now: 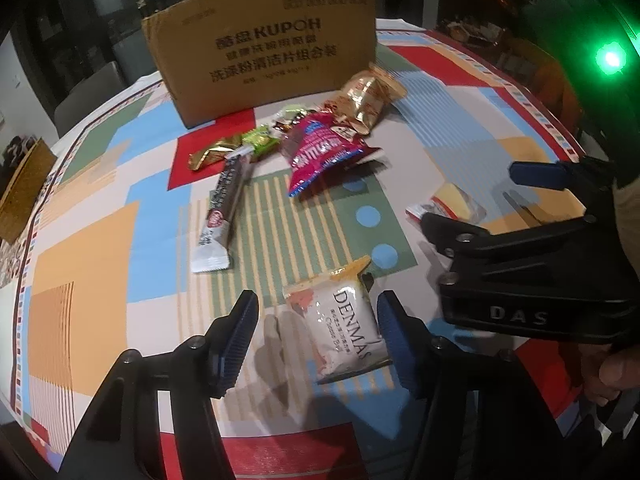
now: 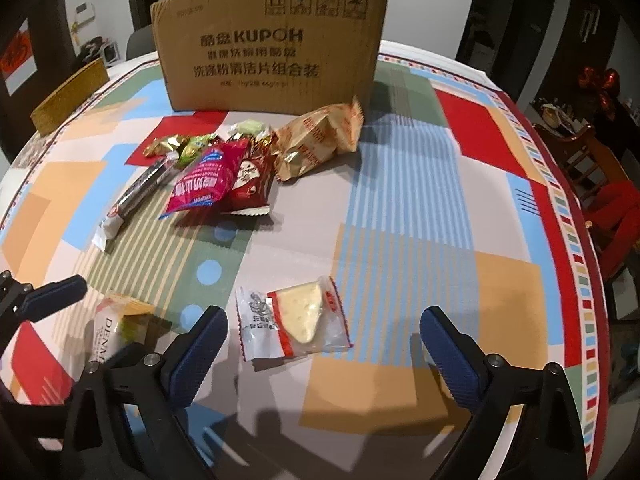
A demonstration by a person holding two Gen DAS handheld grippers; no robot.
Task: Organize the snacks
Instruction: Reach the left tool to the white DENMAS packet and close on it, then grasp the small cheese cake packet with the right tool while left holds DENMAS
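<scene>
Broadly, the counter [image 2: 420, 216] comes first: a round top under a patchwork cloth of red, blue, orange and green blocks. At its far side stands a brown KUPOH cardboard box [image 2: 268, 44], upright, printed face toward me.

Just in front of the box lies a loose heap of snacks. A crinkled gold bag [image 2: 316, 140] lies on the heap's right, a magenta pouch [image 2: 204, 180] overlapping a red packet [image 2: 250, 182] in the middle, small green and gold candies behind them, and a long dark bar wrapper [image 1: 222, 208] stretching off the left side toward me.

Nearer me, well apart from the heap, two single packets lie flat.

My left tongs [image 1: 316, 340] straddle the white DENMAS packet [image 1: 340, 316]. The right pad looks about touching its edge; the left pad stands clear, with bare cloth between. No grip on it.

My right tongs [image 2: 324, 356] are spread wide, holding nothing. The clear wrapper with a pale wedge-shaped piece inside [image 2: 296, 320] lies on the cloth just beyond the tips, closer to the left finger.
</scene>
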